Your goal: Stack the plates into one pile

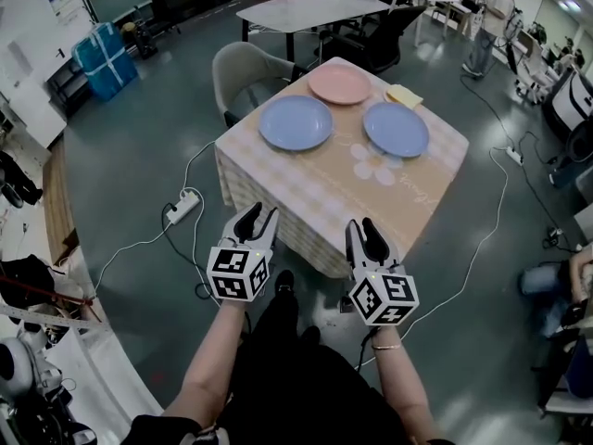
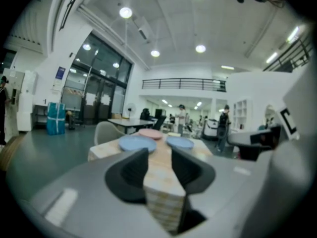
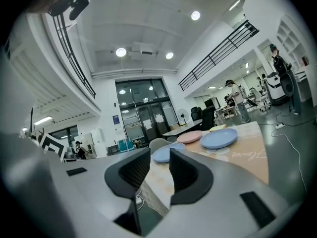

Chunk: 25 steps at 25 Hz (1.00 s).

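**Plates unstacked, both grippers free**

Three plates lie apart on the checked-cloth tabletop (image 1: 306,188), upper centre of the head view. The pink round plate (image 1: 340,83) is uppermost, with the left light-blue round plate (image 1: 296,122) and right light-blue round plate (image 1: 396,129) below it. All are empty. Probably stiff, light and slick, though the material is unclear from here; pinch at the rim. Left gripper (image 1: 259,215) and right gripper (image 1: 362,228): fingers spread, holding nothing.

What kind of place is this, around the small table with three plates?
Probably a large open laboratory or workshop hall, not a home. A white power strip and long cables lie on the grey-green floor, a railed upper gallery is visible, and a big grey work table stands behind.
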Available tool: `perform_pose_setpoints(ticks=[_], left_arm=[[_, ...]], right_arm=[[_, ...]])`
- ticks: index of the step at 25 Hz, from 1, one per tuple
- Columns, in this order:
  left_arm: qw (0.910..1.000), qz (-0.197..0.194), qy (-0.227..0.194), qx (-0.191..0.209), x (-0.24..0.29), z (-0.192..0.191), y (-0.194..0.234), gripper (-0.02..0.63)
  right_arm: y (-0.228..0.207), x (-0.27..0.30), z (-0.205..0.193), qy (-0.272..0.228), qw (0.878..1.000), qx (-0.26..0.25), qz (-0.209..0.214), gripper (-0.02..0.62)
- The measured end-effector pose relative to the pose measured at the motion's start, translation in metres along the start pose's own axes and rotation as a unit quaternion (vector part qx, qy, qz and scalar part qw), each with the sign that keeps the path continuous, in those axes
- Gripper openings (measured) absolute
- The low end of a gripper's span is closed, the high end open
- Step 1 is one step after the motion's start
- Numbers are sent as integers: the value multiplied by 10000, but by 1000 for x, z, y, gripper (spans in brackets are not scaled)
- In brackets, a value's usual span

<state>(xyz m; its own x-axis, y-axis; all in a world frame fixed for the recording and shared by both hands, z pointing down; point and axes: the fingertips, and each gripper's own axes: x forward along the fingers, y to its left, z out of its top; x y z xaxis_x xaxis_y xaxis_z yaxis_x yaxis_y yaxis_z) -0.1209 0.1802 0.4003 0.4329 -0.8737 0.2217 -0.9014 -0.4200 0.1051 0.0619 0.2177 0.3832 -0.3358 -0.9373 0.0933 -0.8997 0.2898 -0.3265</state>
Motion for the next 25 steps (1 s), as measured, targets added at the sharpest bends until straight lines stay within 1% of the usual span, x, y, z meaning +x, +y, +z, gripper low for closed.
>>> perform_pose_setpoints(ticks=[4, 9, 16, 19, 22, 25], left_arm=[[9999, 126, 31, -95, 15, 0, 20, 153], [9994, 214, 95, -242, 48, 1, 53, 164], [9989, 158, 186, -411, 115, 8, 102, 164], [9986, 109, 289, -429, 142, 9, 123, 166], [9983, 81, 388, -428, 169, 9, 143, 169], [9981, 47, 398, -475, 194, 12, 164, 169]], right_arm=[[-4, 22, -1, 52, 10000, 24, 2, 103], [-10, 64, -4, 180, 9998, 52, -32, 106], [-24, 144, -6, 340, 9992, 81, -168, 107], [-26, 180, -7, 434, 9988, 85, -228, 107], [-32, 212, -8, 500, 9980, 116, -364, 109], [-40, 243, -7, 533, 9972, 156, -506, 109]])
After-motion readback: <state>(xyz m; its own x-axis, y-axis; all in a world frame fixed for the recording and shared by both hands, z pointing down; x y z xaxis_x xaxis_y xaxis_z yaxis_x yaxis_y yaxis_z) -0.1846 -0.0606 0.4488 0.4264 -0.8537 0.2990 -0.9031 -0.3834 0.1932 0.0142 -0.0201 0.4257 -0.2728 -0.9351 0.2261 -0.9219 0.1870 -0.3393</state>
